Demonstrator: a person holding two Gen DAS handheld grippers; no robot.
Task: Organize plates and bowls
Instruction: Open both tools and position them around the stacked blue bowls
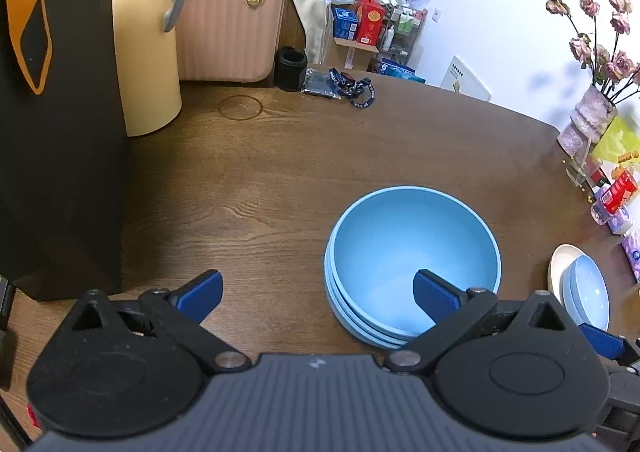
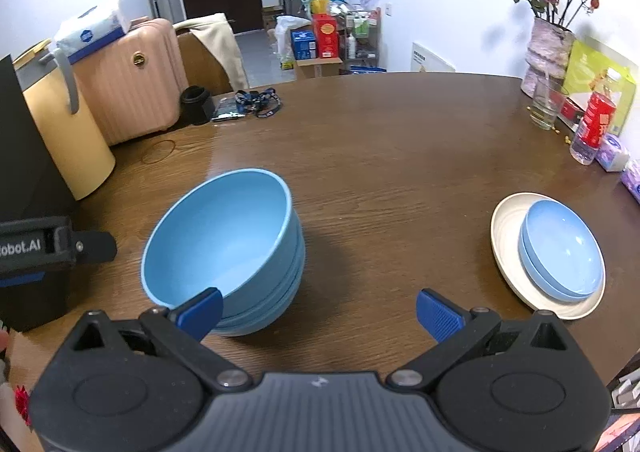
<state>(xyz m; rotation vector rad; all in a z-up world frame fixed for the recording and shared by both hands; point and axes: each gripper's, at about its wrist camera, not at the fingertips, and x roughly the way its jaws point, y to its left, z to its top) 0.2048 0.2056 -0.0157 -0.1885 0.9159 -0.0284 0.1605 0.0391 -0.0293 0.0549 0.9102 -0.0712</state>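
Observation:
A stack of blue bowls (image 1: 414, 252) (image 2: 224, 236) sits nested on the brown wooden table (image 1: 280, 172) (image 2: 400, 156). Two small blue plates (image 2: 562, 254) (image 1: 588, 292) lie stacked on a cream plate (image 2: 508, 236) (image 1: 558, 264) to the right of the bowls. My left gripper (image 1: 318, 294) stands open near the table's front edge, its right fingertip in front of the bowls' near rim and nothing between the fingers. My right gripper (image 2: 318, 310) is open too, over bare wood between the bowls and the plates. The left gripper's body (image 2: 36, 252) shows at the far left of the right wrist view.
A cream jug (image 1: 148, 64) (image 2: 68, 136), a black bag (image 1: 60, 112) and a pink suitcase (image 1: 228, 20) (image 2: 136, 80) stand at the back left. A black cup (image 1: 292, 68) and lanyard (image 1: 344, 86) lie behind. A flower vase (image 2: 546, 52), glass (image 2: 546, 104) and red bottle (image 2: 596, 124) line the right edge.

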